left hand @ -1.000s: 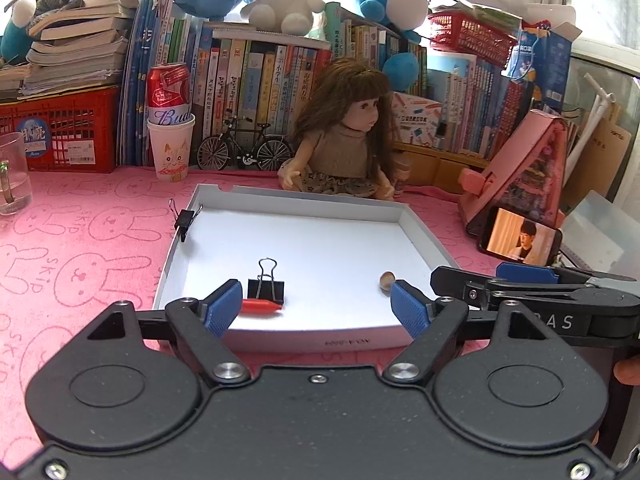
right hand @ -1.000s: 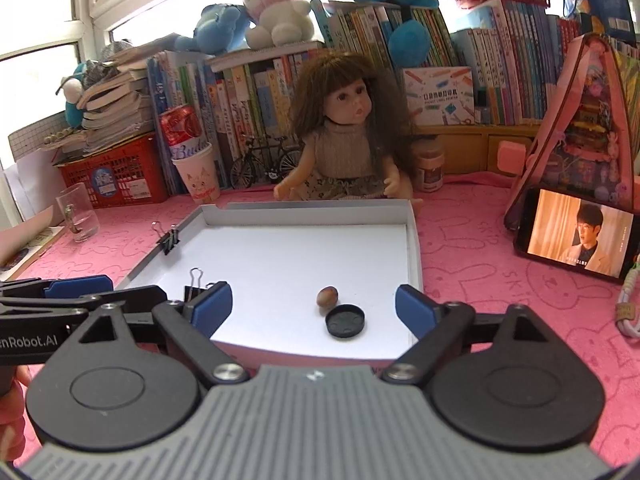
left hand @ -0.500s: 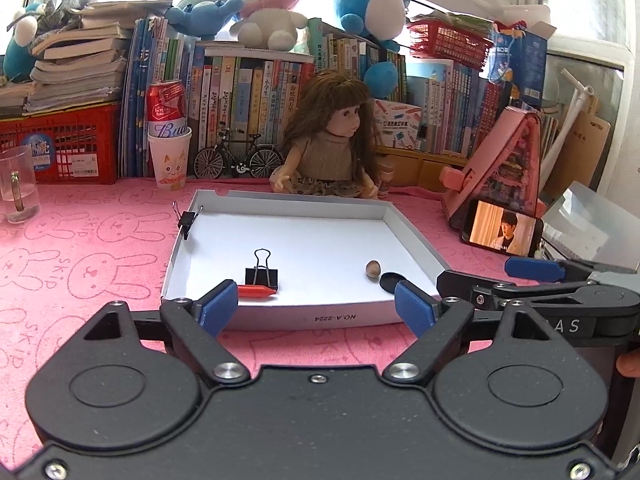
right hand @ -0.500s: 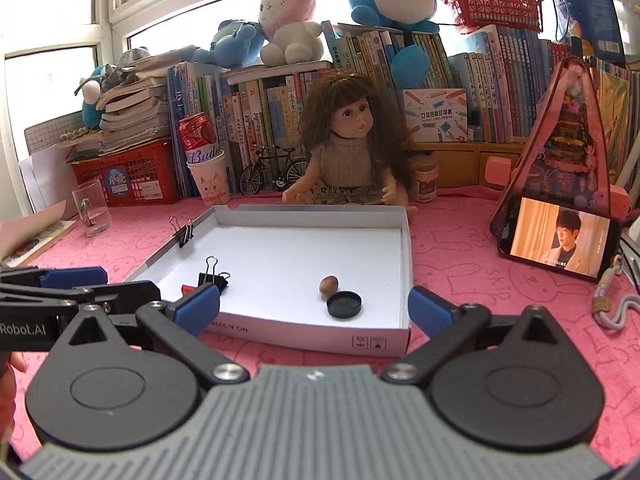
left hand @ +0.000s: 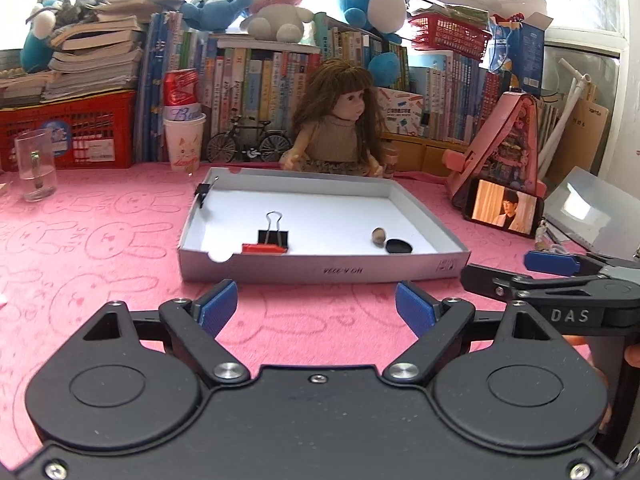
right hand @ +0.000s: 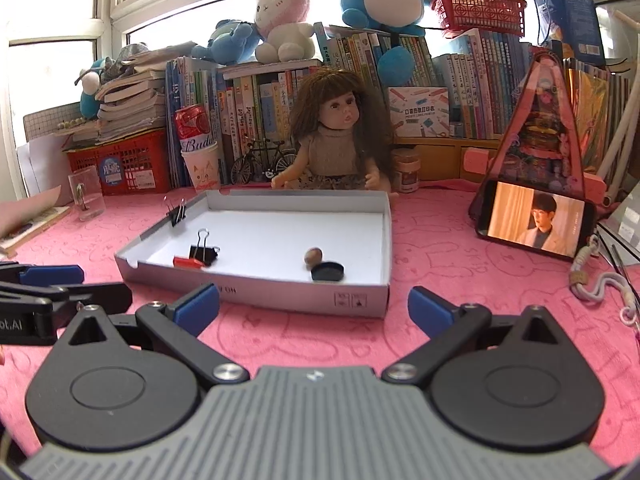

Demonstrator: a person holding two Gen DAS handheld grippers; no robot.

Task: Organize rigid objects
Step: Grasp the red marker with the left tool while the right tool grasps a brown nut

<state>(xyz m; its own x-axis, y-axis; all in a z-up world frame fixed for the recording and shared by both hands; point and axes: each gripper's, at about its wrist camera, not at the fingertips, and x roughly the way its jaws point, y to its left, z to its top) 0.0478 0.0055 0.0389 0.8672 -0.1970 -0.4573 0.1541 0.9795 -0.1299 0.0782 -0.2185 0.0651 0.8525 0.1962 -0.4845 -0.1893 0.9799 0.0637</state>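
Hovering short of the white tray (left hand: 320,270), both tools spread wide and carrying nothing: left gripper (left hand: 316,306) facing the binder clip (left hand: 273,236) and red piece (left hand: 262,248), right gripper (right hand: 314,306) nearer the nut (right hand: 313,256) and black cap (right hand: 328,271).

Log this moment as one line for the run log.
left claw: open, empty | right claw: open, empty | white tray: binder clip, red piece, nut, black cap inside
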